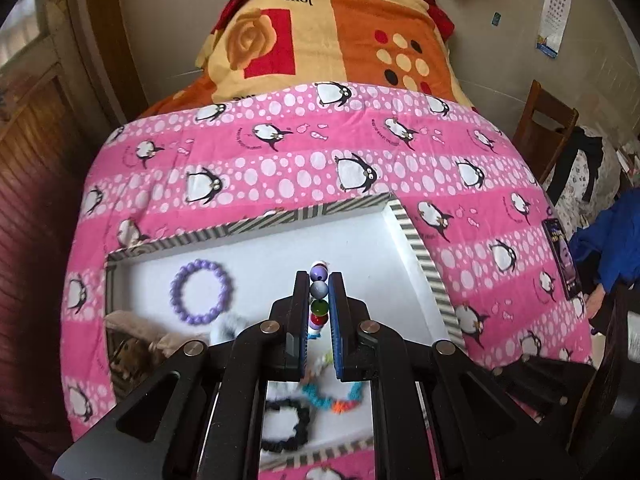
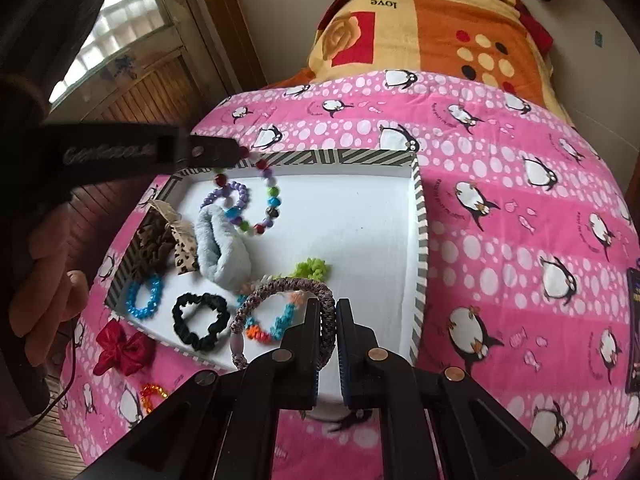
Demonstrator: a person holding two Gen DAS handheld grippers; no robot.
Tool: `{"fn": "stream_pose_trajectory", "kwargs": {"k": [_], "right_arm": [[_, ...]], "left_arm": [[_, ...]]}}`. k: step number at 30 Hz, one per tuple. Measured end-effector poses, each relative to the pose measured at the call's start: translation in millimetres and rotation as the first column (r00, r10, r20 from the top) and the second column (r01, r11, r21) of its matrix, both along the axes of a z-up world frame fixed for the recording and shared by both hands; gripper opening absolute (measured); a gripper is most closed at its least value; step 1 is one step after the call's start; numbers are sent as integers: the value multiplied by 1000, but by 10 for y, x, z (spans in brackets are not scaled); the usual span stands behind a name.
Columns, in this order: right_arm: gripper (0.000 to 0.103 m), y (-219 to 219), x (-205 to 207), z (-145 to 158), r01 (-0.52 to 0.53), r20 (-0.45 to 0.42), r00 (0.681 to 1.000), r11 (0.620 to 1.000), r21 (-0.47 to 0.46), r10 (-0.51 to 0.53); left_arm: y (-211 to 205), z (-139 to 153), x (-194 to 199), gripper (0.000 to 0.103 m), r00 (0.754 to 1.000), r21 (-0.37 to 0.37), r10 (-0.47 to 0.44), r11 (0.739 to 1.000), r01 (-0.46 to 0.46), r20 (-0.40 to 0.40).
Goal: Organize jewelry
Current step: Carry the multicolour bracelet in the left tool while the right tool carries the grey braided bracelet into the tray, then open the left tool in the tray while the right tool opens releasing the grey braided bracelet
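We hold both tools over the box [image 2: 420, 216]: left tool [image 1: 319, 280] pinching the bead bracelet [image 1: 319, 298], right tool [image 2: 329, 308] pinching the braided band [image 2: 280, 288].

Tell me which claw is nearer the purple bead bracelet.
Left. The left claw hangs just beside the purple bead bracelet, gripping a multicolored bead bracelet; the right claw is across the box.

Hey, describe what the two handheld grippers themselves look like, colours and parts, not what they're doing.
Both match: the left gripper and right gripper have matte black angular frames with cut-out openings, round metal pivot pins, and two flat black fingers with blue inner pads. The side view of the left one shows raised lettering, unreadable here. A bare hand grips its handle.
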State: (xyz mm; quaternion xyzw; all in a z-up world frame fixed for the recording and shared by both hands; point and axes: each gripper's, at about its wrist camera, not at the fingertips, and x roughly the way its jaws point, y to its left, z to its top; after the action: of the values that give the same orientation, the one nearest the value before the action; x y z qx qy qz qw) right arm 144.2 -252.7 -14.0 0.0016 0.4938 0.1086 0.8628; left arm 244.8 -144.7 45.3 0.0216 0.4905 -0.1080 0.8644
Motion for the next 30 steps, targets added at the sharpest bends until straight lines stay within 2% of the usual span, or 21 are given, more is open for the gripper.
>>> {"fn": "stream_pose_trajectory", "kwargs": {"k": [5,8,13,19,24,28,29,30], "right_arm": [[7,-8,144,-158,1,-35,999,1000,-22,-2],[7,-6,189,-278,-2,-62,998,1000,-26,0],[7,8,269,-366,-23,-77,997,997,-69,17],[7,-14,346,-490,-9,-87,996,995,-97,0],[7,-73,413,-532,35,-59,997,996,-85,-40],[7,-98,423,-543,41,-81,996,997,-58,-45],[8,-108,413,-526,44,-77,996,998,-44,-47],[15,-112,410,-512,47,-70,996,998,-39,-50]], "left_arm": [[-115,-105,185,8,1000,-13,-15,1000,15,-13],[-115,-239,291,8,1000,3,-13,1000,13,-23],[56,-521,434,8,997,49,41,998,-38,-63],[311,-721,499,8,989,54,103,994,-98,-103],[352,-769,461,8,989,74,117,991,-110,-92],[344,-784,425,9,989,69,113,992,-106,-97],[337,-780,408,10,989,72,109,992,-103,-97],[332,-775,409,16,990,76,107,992,-100,-95]]}}
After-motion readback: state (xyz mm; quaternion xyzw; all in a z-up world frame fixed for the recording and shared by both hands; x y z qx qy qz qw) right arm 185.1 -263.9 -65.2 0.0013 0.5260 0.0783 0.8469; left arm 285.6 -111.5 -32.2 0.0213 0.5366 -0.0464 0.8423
